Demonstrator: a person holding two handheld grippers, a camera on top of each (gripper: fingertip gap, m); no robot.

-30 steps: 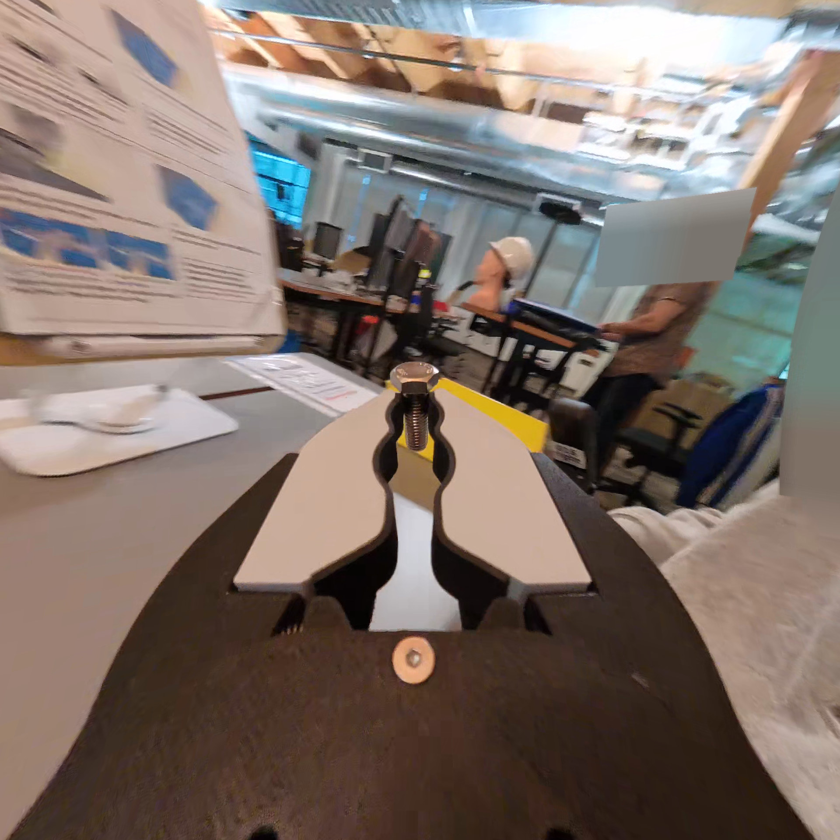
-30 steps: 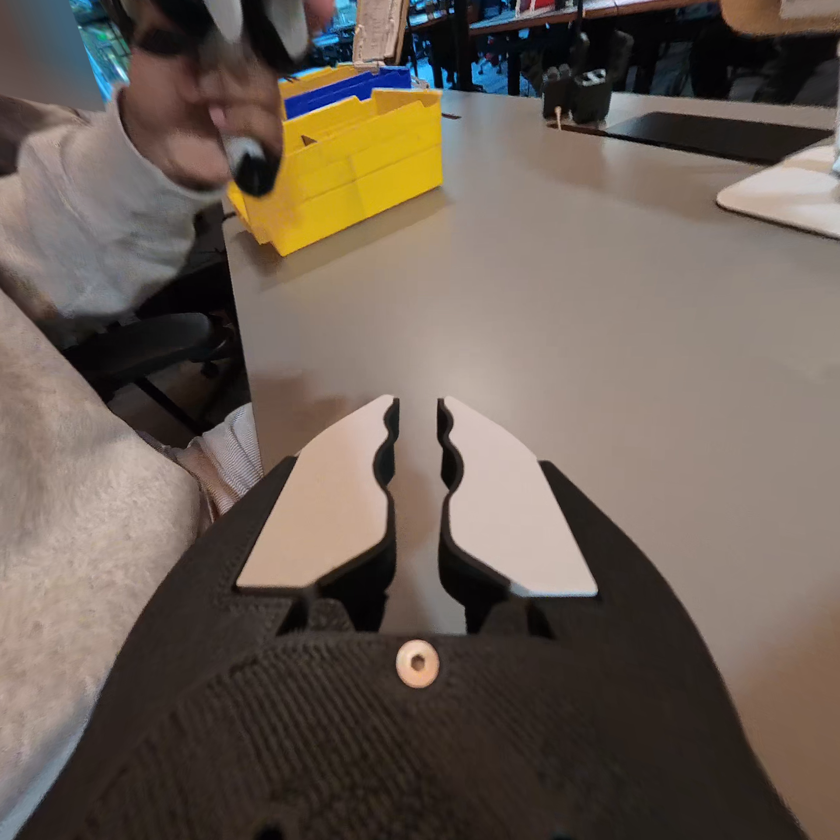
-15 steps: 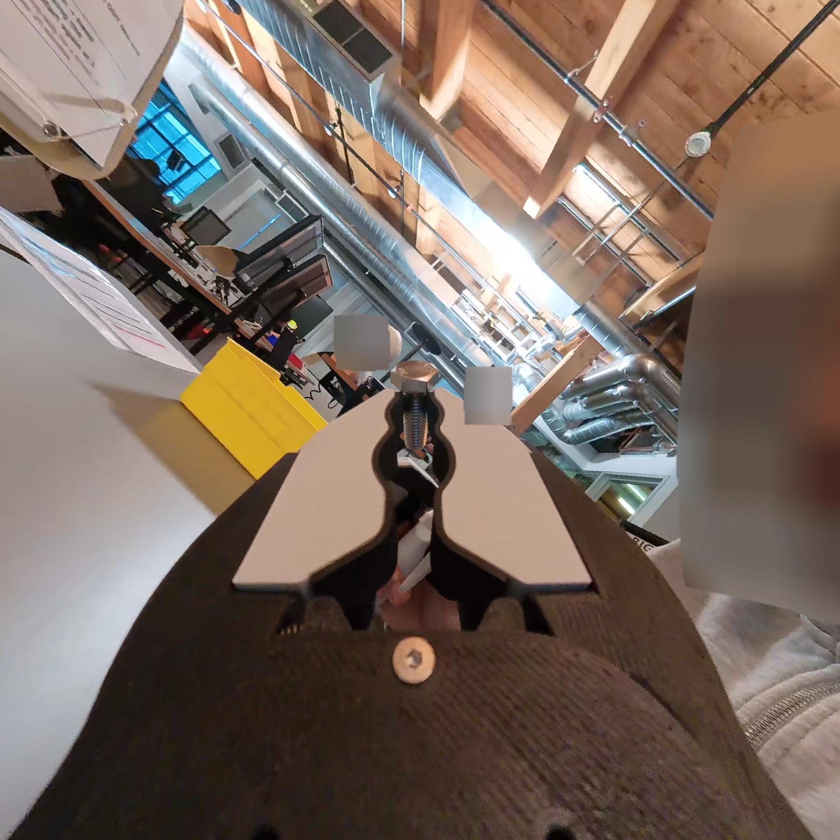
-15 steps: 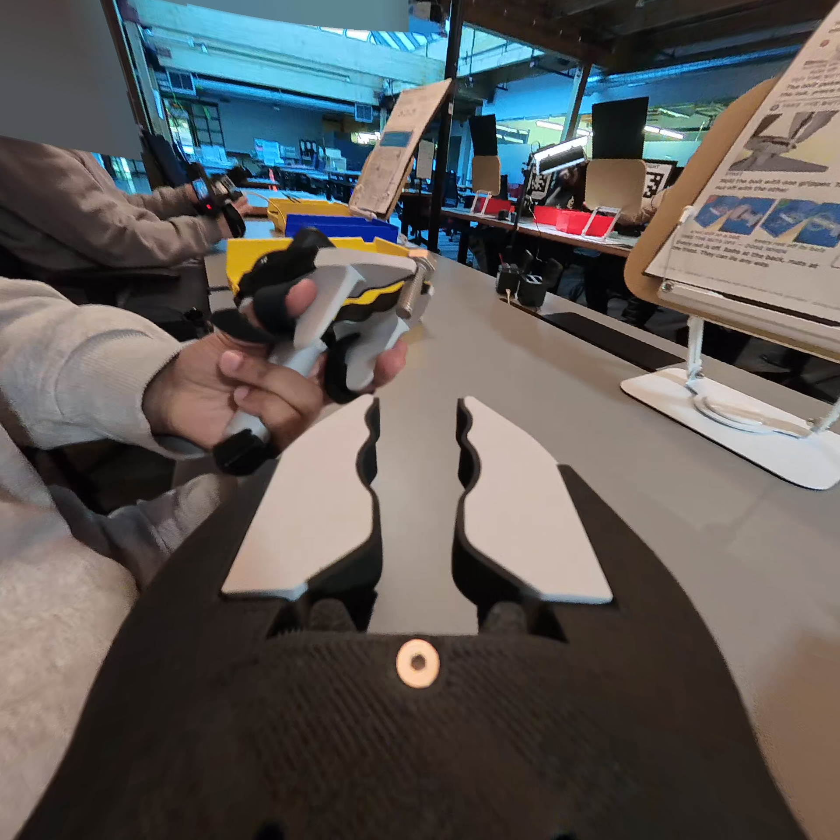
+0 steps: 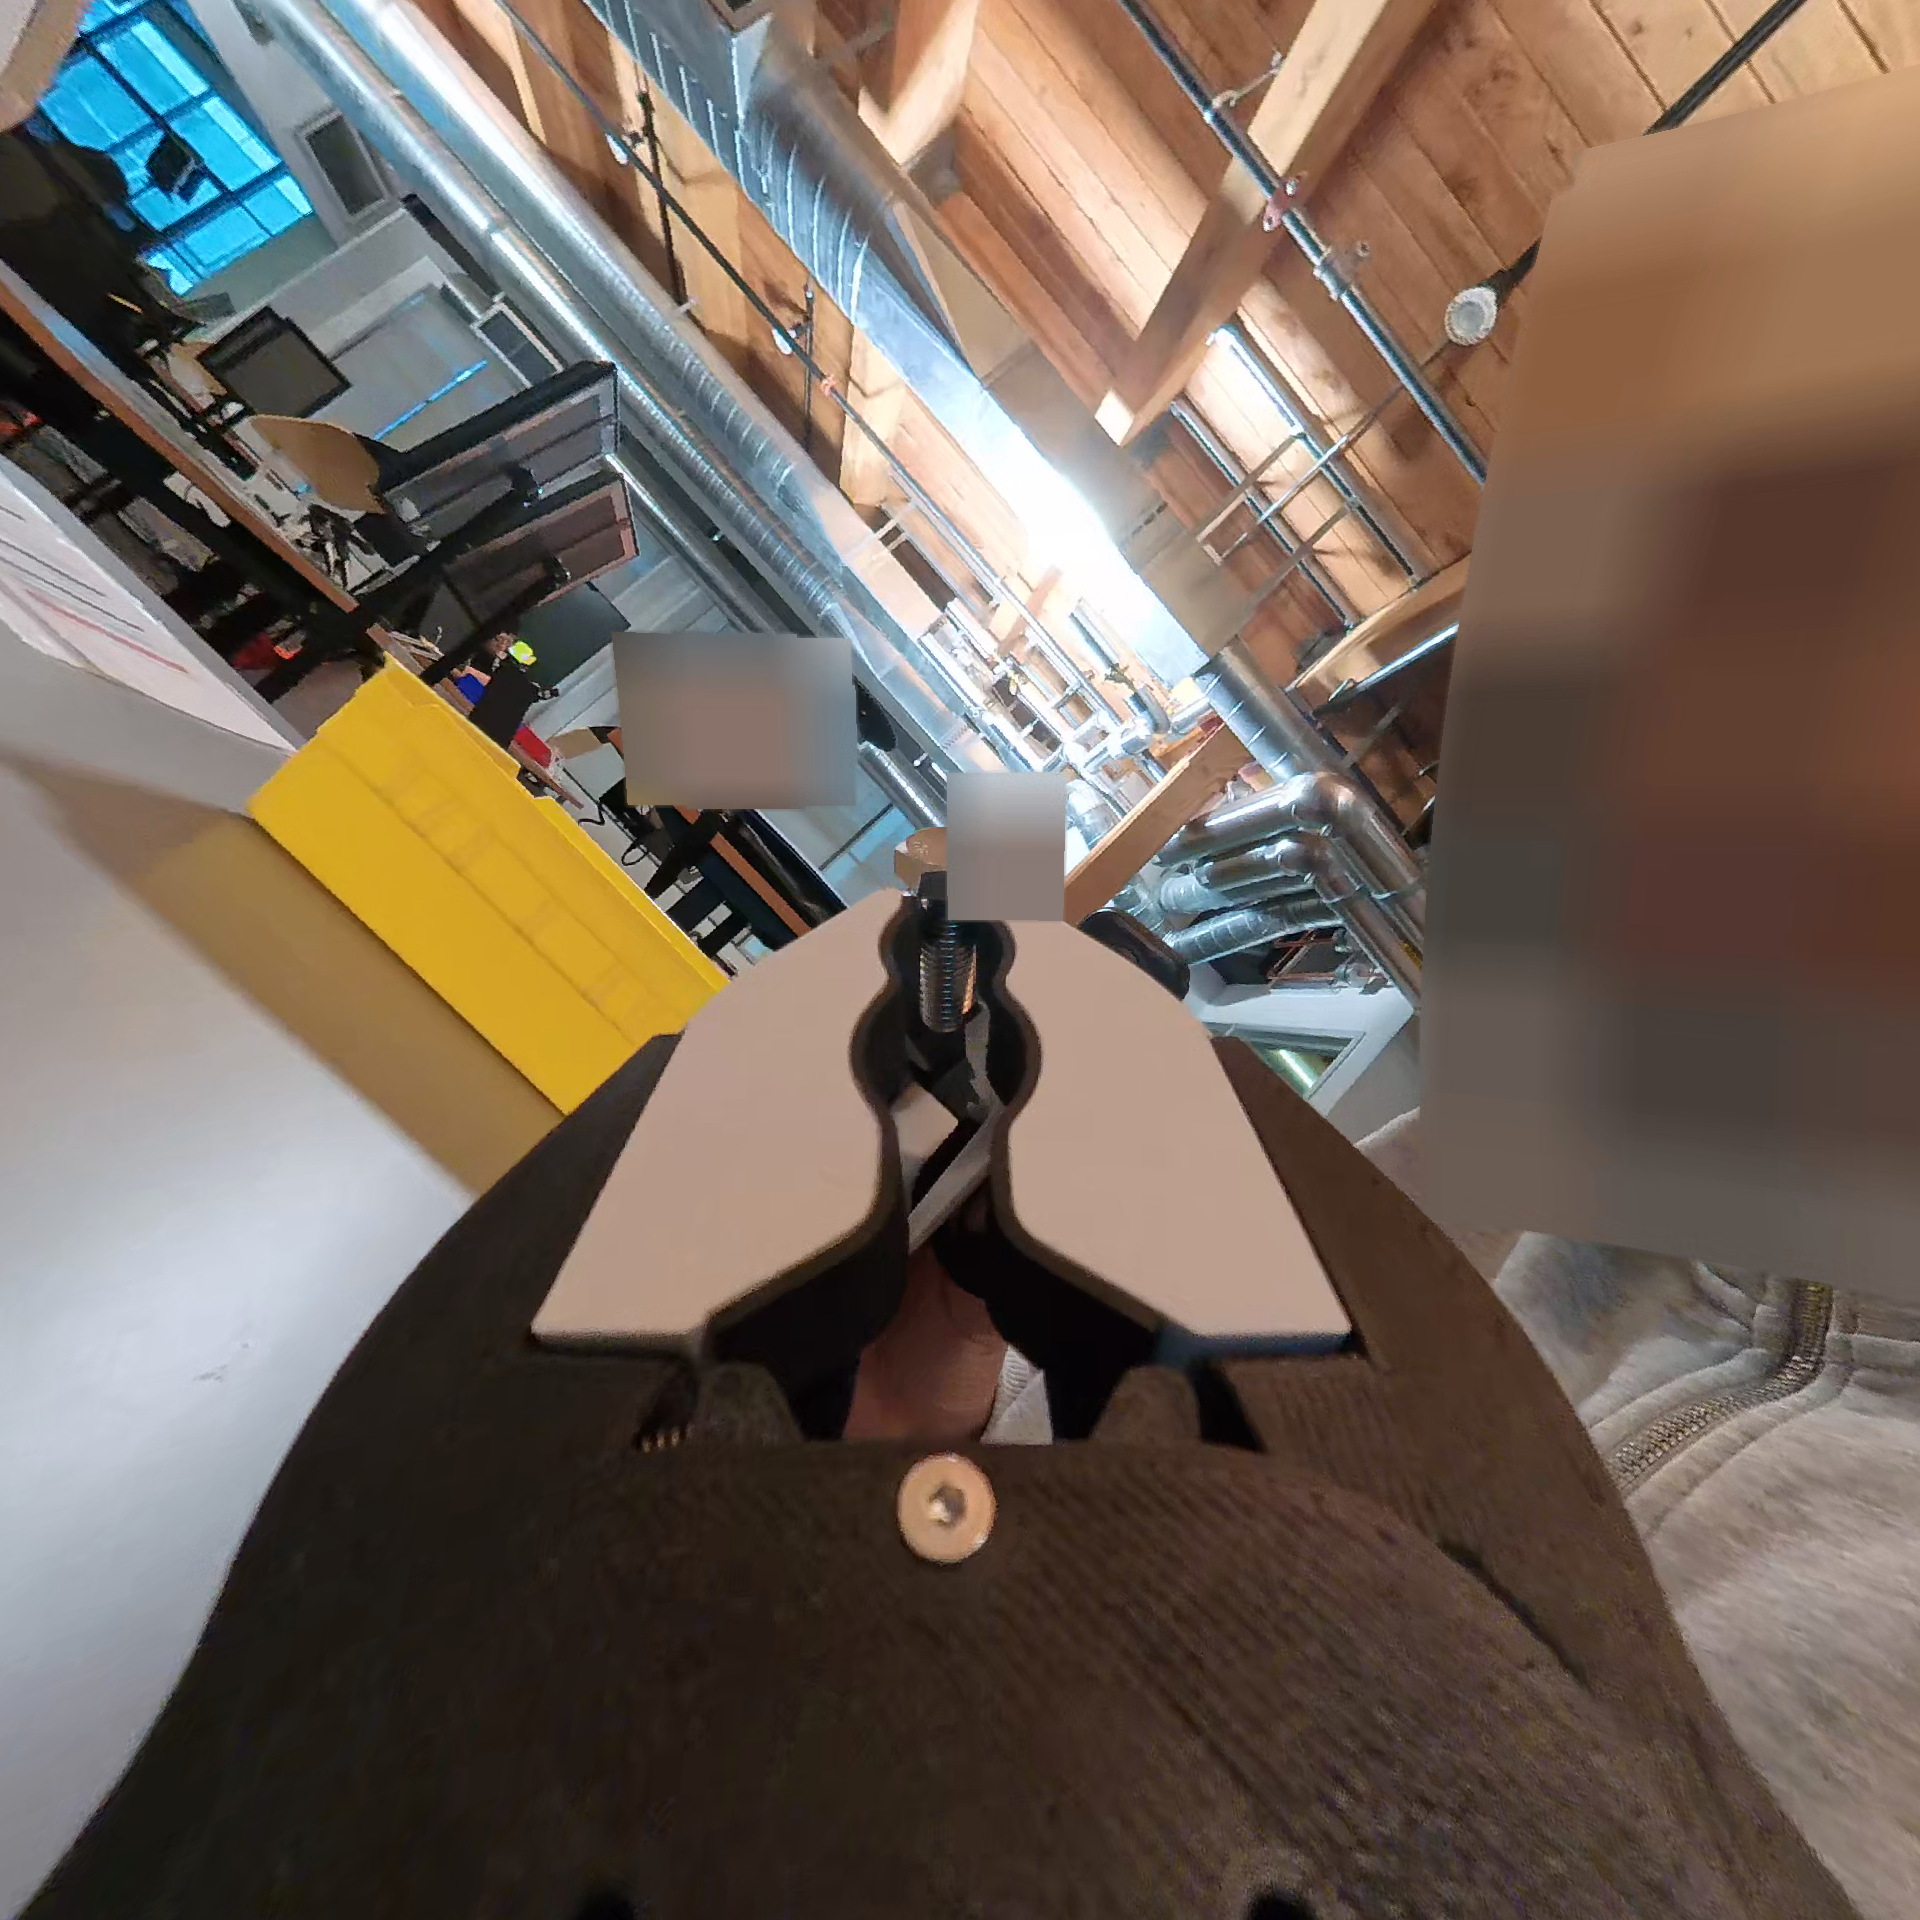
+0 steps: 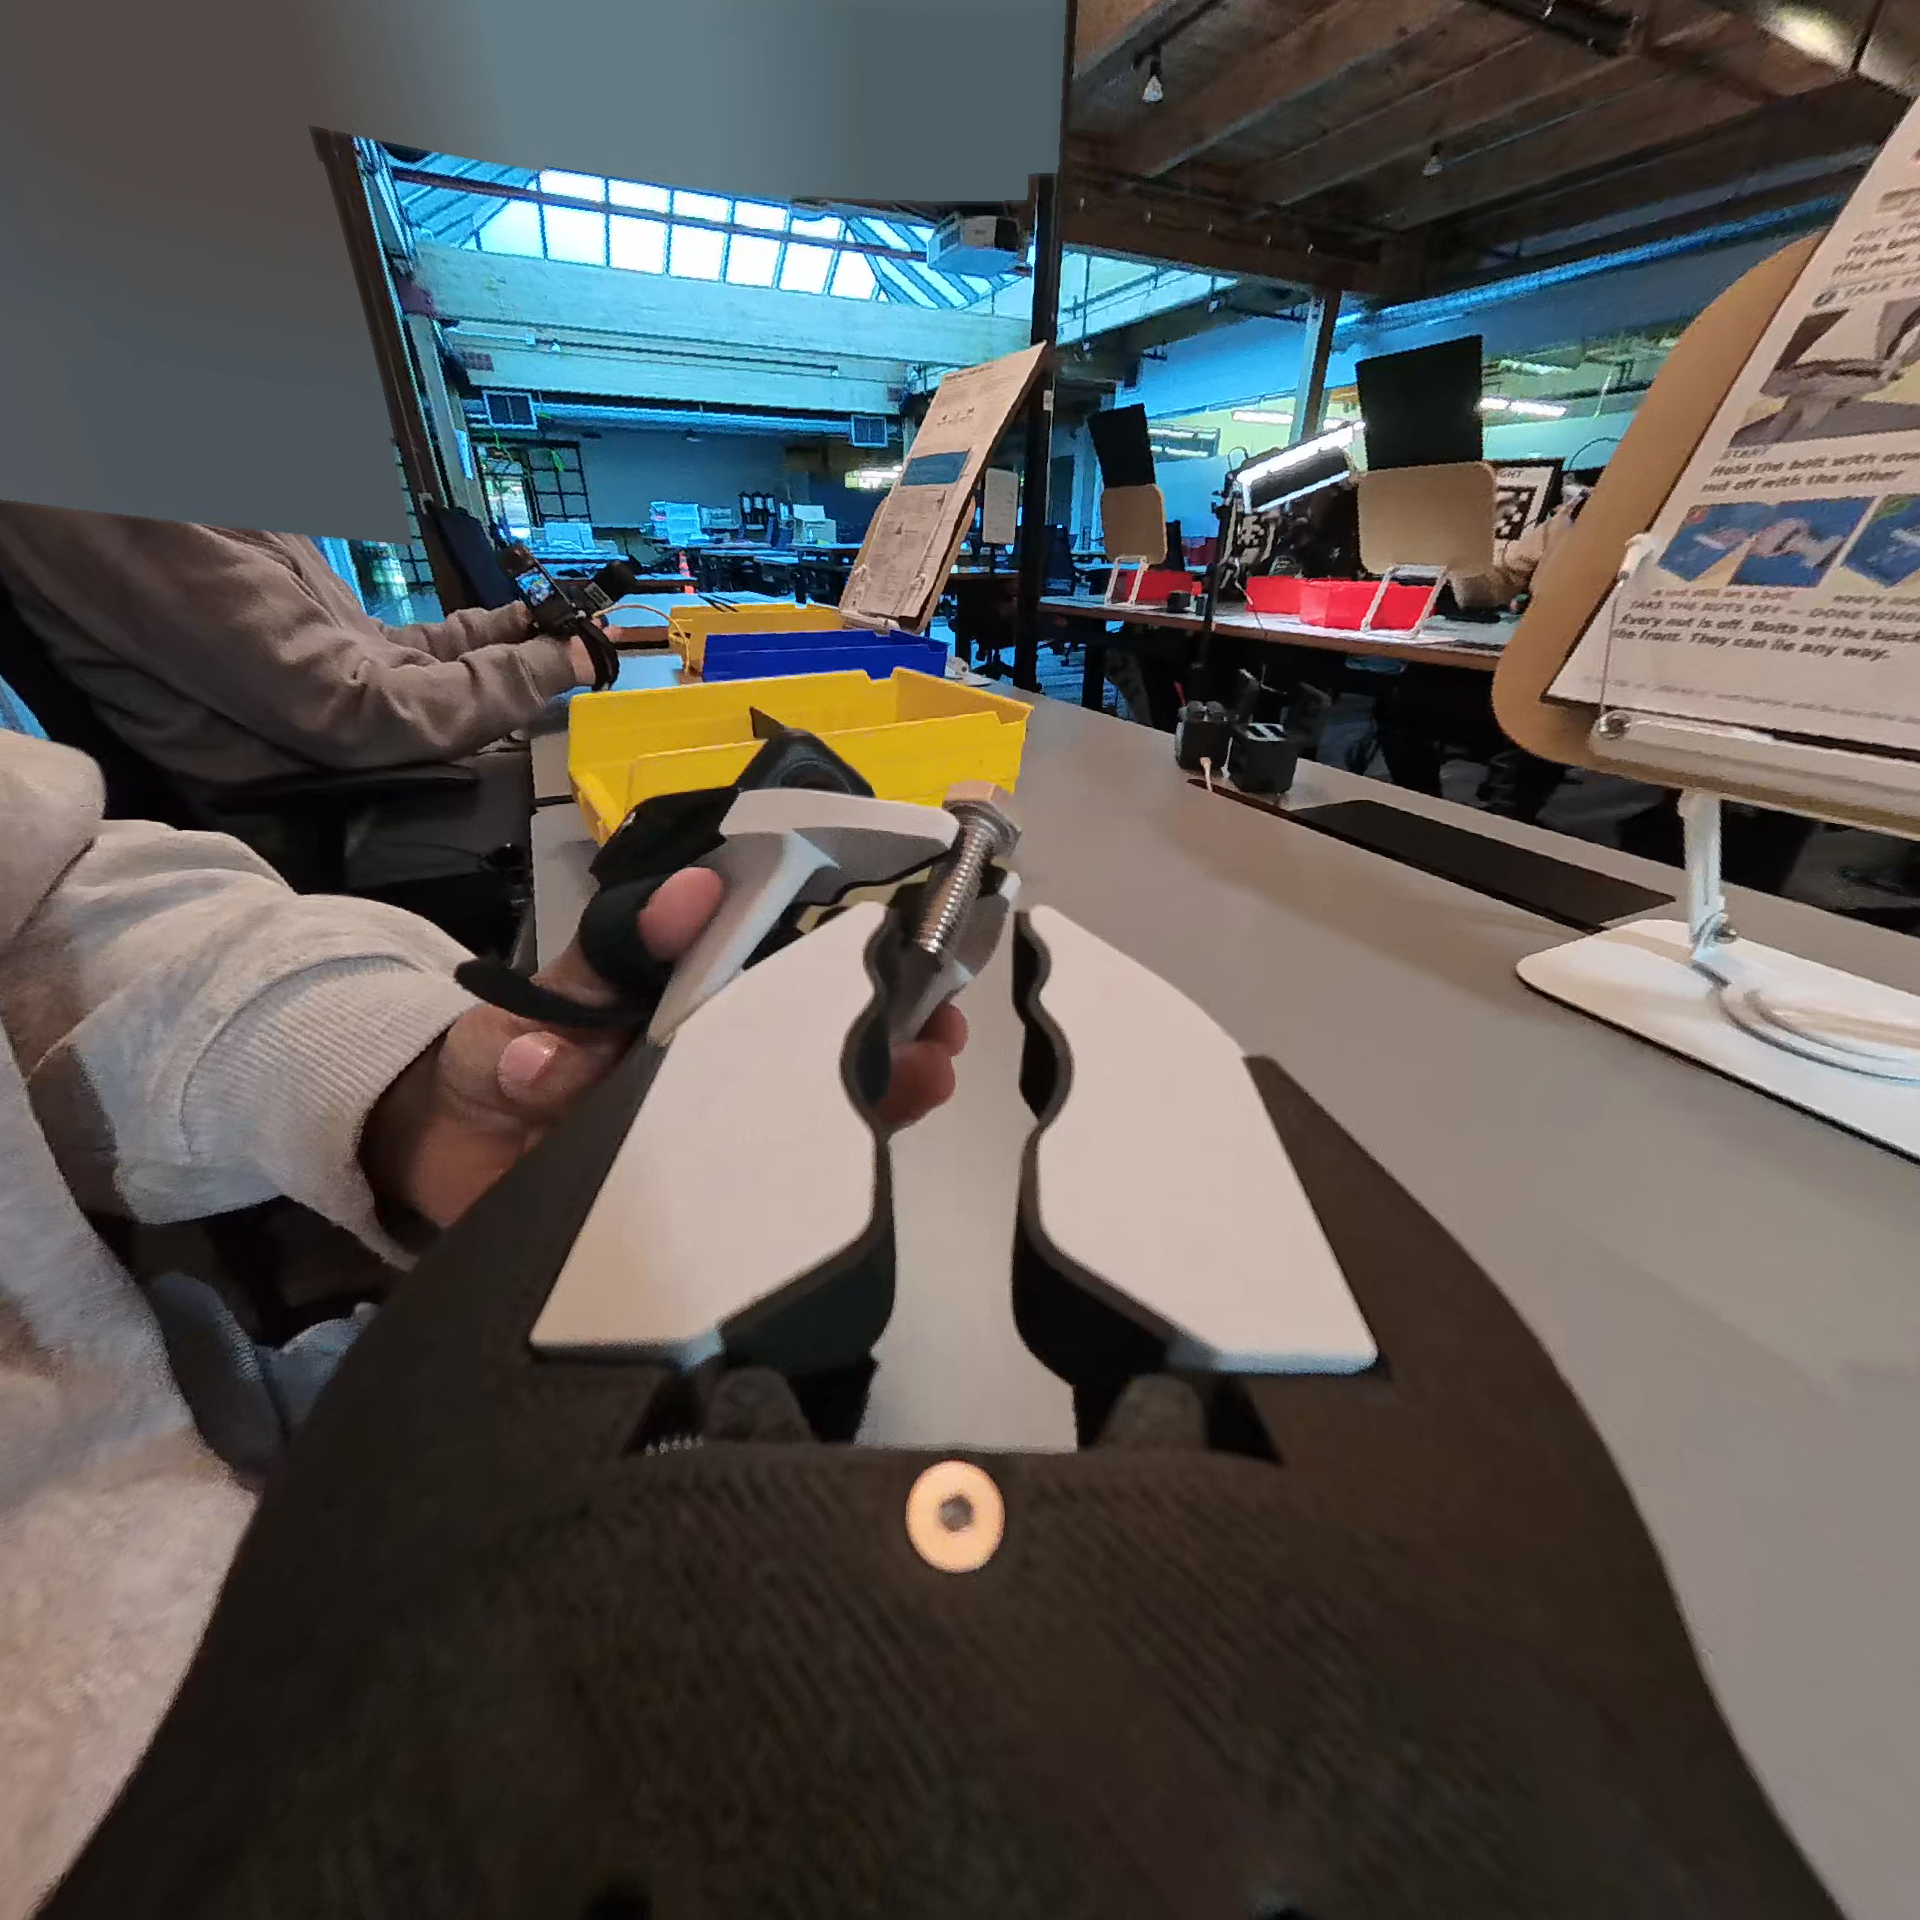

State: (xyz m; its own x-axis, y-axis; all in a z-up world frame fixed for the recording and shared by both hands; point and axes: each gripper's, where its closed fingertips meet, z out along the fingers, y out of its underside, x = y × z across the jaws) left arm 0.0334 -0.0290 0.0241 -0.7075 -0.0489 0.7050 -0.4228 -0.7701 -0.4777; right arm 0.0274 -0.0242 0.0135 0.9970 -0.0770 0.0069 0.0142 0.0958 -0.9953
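Between the fingertips of the left gripper (image 5: pixel 948 925), a silver hex-head bolt (image 5: pixel 940 971) is clamped by its threaded shank; the head sits just past the tips, partly behind a blur patch. The left wrist view is tilted up toward a wood-beam ceiling and metal ducts. Through the gap behind the bolt, parts of the other gripper and a hand show, too close to resolve.

Right gripper (image 6: pixel 951 930): fingers parted by a narrow gap, nothing between them. It hangs above the grey table (image 6: pixel 1455 1195). Just beyond its tips, the left gripper appears, held in the person's left hand (image 6: pixel 540 1049), grey sleeve at the wrist. The bolt (image 6: pixel 961 873) stands tilted, head up, threaded end down toward the right gripper's left finger (image 6: pixel 748 1122); contact between them cannot be told.

Farther back on the table: a yellow bin (image 6: pixel 800 743), then a blue bin (image 6: pixel 821 655) behind it. To the right, a white stand (image 6: pixel 1704 997) carrying a clipboard with a printed sheet (image 6: pixel 1787 540). At far left, another seated person's arm (image 6: pixel 312 665).
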